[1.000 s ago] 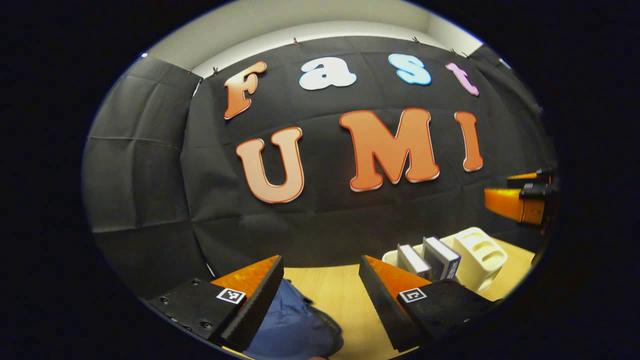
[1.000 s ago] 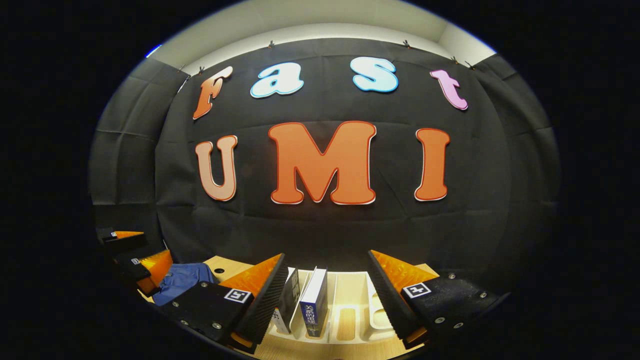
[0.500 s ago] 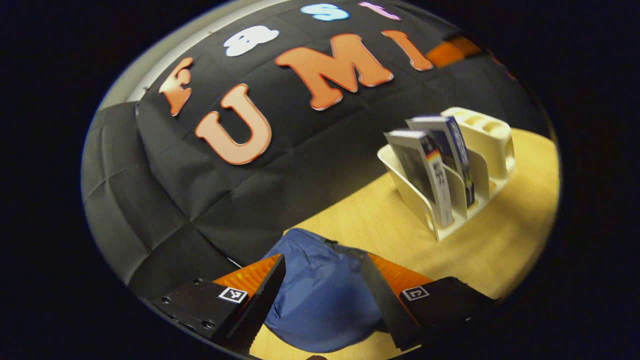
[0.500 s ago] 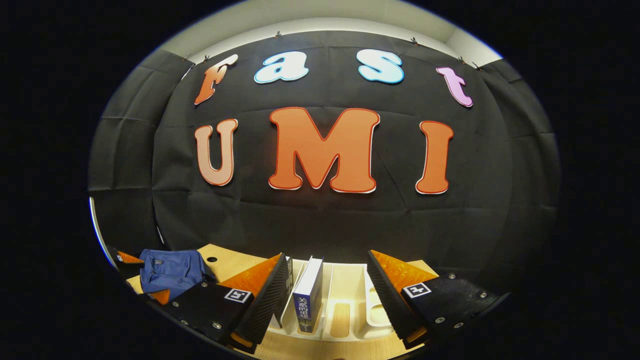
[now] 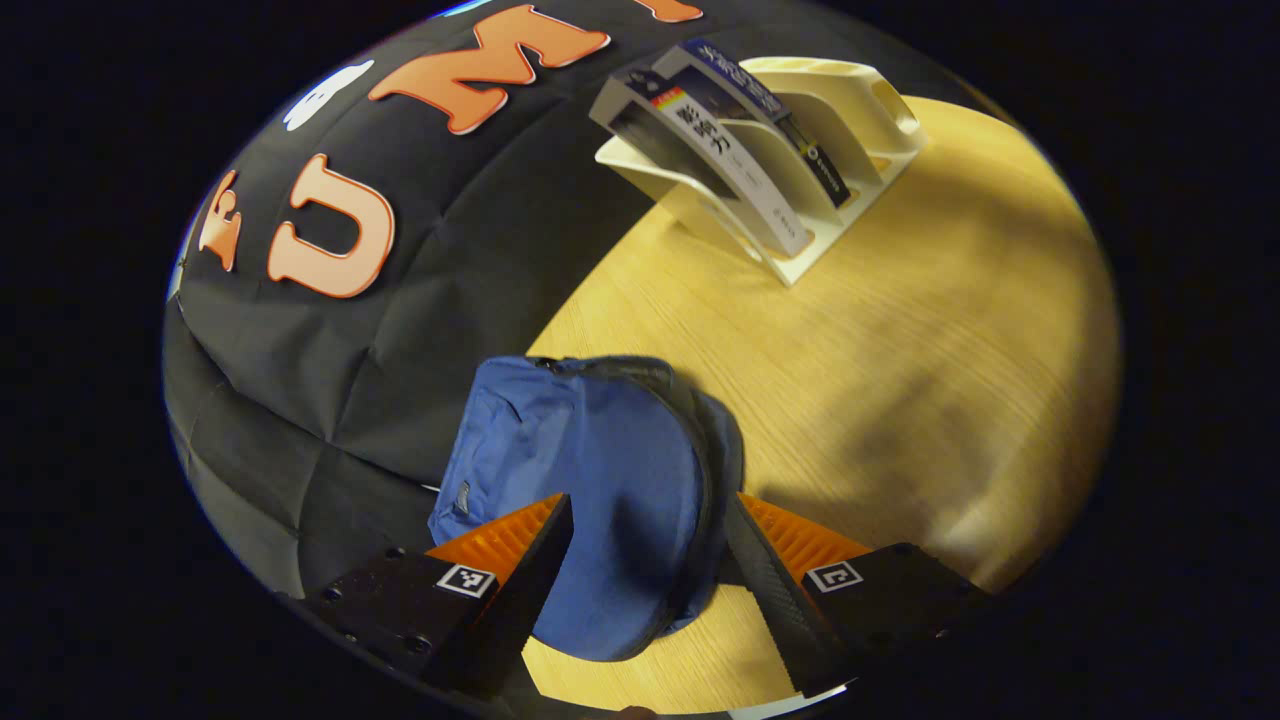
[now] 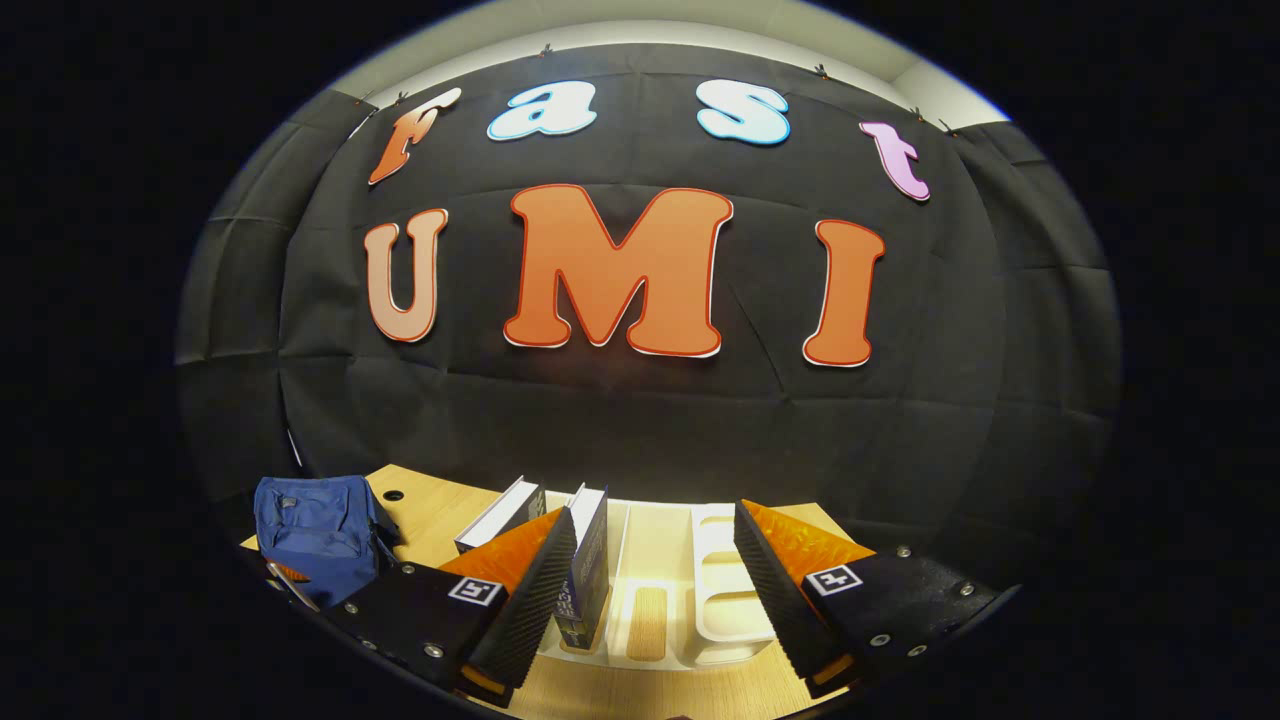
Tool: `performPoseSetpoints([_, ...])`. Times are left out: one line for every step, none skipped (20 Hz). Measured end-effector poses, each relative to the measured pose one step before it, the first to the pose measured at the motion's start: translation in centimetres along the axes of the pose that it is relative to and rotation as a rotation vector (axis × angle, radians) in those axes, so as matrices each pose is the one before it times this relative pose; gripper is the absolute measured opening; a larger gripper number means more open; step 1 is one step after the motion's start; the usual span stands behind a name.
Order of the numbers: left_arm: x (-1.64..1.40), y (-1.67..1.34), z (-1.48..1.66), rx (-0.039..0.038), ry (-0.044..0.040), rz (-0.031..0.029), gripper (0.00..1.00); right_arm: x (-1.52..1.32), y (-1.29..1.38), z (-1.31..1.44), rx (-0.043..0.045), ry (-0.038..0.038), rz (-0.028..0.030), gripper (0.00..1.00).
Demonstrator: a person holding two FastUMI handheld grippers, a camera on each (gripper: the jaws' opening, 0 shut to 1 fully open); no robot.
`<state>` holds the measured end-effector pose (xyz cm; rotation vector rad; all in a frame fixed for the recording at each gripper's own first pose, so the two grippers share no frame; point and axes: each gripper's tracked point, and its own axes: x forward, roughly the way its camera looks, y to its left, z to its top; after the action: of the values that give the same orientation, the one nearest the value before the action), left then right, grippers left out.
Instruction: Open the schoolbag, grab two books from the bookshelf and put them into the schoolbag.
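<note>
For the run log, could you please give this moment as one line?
stage: approaching schoolbag | left tool: open above it | right tool: open facing bookshelf | books: both shelved

A light wooden table (image 5: pixel 900 330) is seen. A blue schoolbag (image 5: pixel 590 490) is laid flat on it, near the black cloth wall. A cream bookshelf (image 5: pixel 800 150) is stood on the table too, well apart from the bag. Two books (image 5: pixel 730 150) are held leaning in its slots.
</note>
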<state>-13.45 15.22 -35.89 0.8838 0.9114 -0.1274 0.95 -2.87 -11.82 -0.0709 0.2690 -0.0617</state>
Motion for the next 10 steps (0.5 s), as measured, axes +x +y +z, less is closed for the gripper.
performPoseSetpoints([0.567, 0.171, -0.630, 0.00844, 0.03375, -0.00233, 0.97, 0.057, -0.041, 0.049, 0.00051, 0.00133, -0.00169, 0.94])
performPoseSetpoints([0.236, 0.311, -0.467, 0.00100, 0.01715, 0.00112, 0.97, 0.178, -0.121, -0.042, 0.00067, 0.00057, -0.00037, 0.94])
performPoseSetpoints([0.268, 0.288, -0.086, -0.00540, 0.00653, -0.00072, 0.97, 0.029, 0.012, -0.011, 0.00362, 0.00257, 0.00135, 0.94])
performPoseSetpoints([0.251, -0.008, -0.320, -0.00860, 0.00168, -0.00385, 0.95, -0.040, -0.042, 0.044, 0.00568, -0.00139, -0.00060, 0.94])
performPoseSetpoints([0.169, 0.072, -0.049, -0.00711, 0.00609, -0.00881, 0.95, 0.051, -0.053, 0.112, 0.00405, -0.00240, -0.00228, 0.94])
performPoseSetpoints([0.036, 0.251, -0.201, -0.00944, 0.01635, -0.01719, 0.99, 0.098, 0.043, 0.109, 0.00281, -0.00117, -0.00103, 0.94])
performPoseSetpoints([0.074, -0.096, -0.138, -0.01363, 0.01390, -0.01674, 0.81, 0.106, 0.100, 0.027, 0.00236, 0.00037, 0.00197, 0.94])
performPoseSetpoints([-0.200, -0.084, 0.089, -0.00750, 0.00549, -0.01142, 0.63, 0.083, 0.175, -0.033, 0.00513, 0.00202, 0.00878, 0.94])
performPoseSetpoints([-0.078, -0.070, -0.175, 0.00148, 0.01040, -0.00954, 0.67, 0.048, 0.494, 0.033, 0.00775, 0.00574, 0.01568, 0.94])
performPoseSetpoints([-0.169, 0.087, -0.081, 0.00947, 0.01306, -0.01442, 0.42, 0.027, 0.604, 0.060, 0.01197, 0.00546, 0.02248, 0.94])
